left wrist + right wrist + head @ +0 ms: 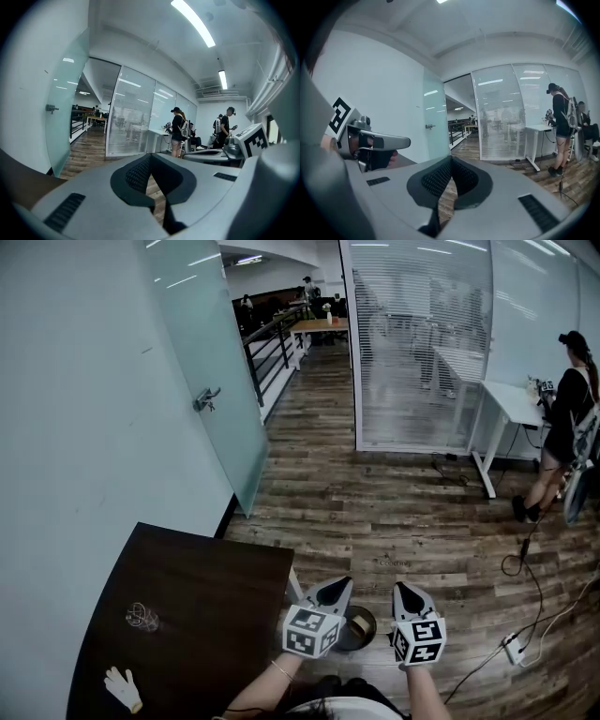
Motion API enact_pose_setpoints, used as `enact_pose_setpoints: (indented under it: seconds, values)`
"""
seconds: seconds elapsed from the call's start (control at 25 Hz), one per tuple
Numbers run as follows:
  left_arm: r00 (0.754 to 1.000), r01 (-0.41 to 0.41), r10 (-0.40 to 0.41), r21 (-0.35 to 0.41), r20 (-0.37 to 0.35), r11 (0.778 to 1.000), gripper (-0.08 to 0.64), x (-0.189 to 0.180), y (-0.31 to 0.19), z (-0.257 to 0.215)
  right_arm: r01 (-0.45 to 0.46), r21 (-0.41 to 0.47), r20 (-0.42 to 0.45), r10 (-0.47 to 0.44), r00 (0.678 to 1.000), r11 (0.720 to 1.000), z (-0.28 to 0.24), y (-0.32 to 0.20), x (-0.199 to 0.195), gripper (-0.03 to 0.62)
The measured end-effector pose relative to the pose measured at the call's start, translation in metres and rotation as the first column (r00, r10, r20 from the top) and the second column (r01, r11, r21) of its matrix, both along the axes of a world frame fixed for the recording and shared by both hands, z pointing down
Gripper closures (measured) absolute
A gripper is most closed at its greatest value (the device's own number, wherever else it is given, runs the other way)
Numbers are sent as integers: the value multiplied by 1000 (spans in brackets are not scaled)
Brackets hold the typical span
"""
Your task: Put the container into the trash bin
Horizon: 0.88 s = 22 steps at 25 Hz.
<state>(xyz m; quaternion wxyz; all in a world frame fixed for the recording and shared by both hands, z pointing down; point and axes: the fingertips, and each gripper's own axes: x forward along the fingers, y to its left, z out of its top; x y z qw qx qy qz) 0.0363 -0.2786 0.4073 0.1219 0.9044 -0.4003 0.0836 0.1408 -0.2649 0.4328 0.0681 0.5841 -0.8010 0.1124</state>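
Trash bin [369, 619], dark and round, is seen on the wood floor [394, 512] at about 6 o'clock in the head view, between the two grippers; something pale shows in its mouth, but whether that is the container cannot be told. At far left, a dark table [206, 606] is set against the pale wall. On it lies a white glove [122, 688], and a small clear glassy item [142, 617] is placed at 1 o'clock from the glove, apart from it. A frosted glass door [211, 362] is seen at 12 o'clock from the table. The left gripper [338, 586] is held just left of the bin, its jaws brought fully together with nothing between them. The right gripper [403, 591] is held just right of the bin, its jaws likewise closed tight and empty. At 3 o'clock from it a power strip [513, 645] with cables is laid on the floor. At 2 o'clock in the view, a white desk [506, 401] is placed, with a person in black [565, 423] standing beside it.
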Motion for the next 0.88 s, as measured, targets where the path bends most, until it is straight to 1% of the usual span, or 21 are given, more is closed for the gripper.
enact_pose_setpoints:
  seconds: [0.24, 0.52, 0.88]
  values:
    - [1000, 3, -3, -4, -3, 1000, 541, 2, -1, 0, 3, -3, 8, -3, 1000, 1000, 0, -3, 0, 586]
    - [1000, 11, -11, -7, -8, 1000, 541, -7, -3, 2, 9, -8, 1, -9, 1000, 1000, 0, -7, -11, 586]
    - [1000, 6, -6, -12, -9, 1000, 541, -8, -8, 3, 7, -13, 4, -7, 1000, 1000, -1, -13, -14, 586]
